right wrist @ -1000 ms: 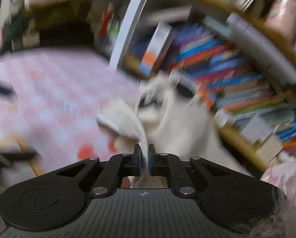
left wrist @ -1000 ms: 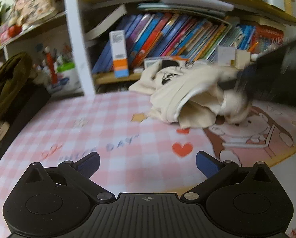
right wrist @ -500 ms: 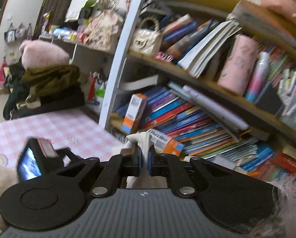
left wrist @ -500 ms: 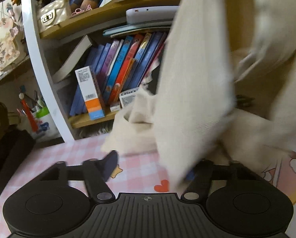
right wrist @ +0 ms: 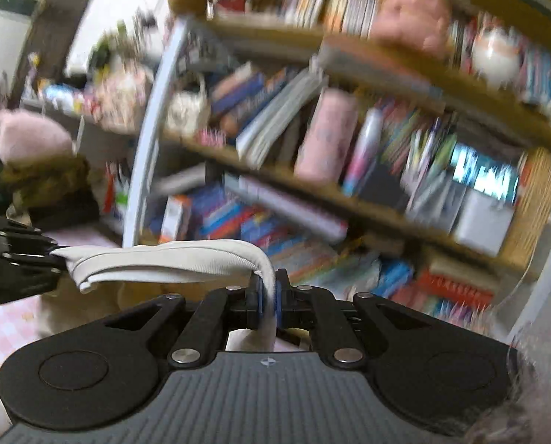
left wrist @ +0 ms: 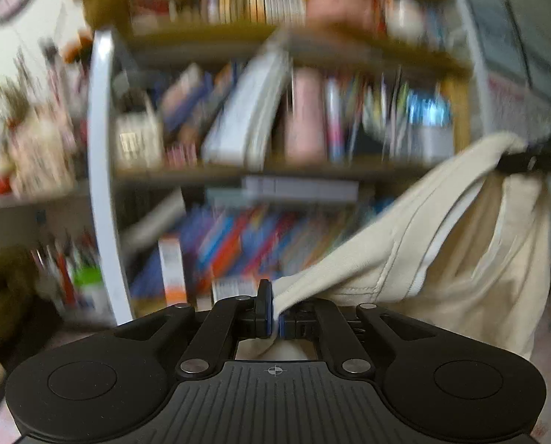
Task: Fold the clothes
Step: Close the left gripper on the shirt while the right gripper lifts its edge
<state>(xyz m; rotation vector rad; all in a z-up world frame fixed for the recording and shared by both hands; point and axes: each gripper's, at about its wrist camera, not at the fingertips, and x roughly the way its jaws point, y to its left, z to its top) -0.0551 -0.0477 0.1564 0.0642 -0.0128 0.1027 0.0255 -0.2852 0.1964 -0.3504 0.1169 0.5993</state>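
Both tongs are raised in front of the bookshelf [right wrist: 349, 199], frames pretty blurry. Left tongs [left wrist: 275, 314] are clamped on one edge of the cream garment [left wrist: 460, 259], right tongs [right wrist: 269, 305] pinched on its ribbed band. The cloth stretches between them, sagging at lower right of the left view.

1 cream garment [left wrist: 460, 259], 2 grippers (both clamped on it); books too blurred to count.
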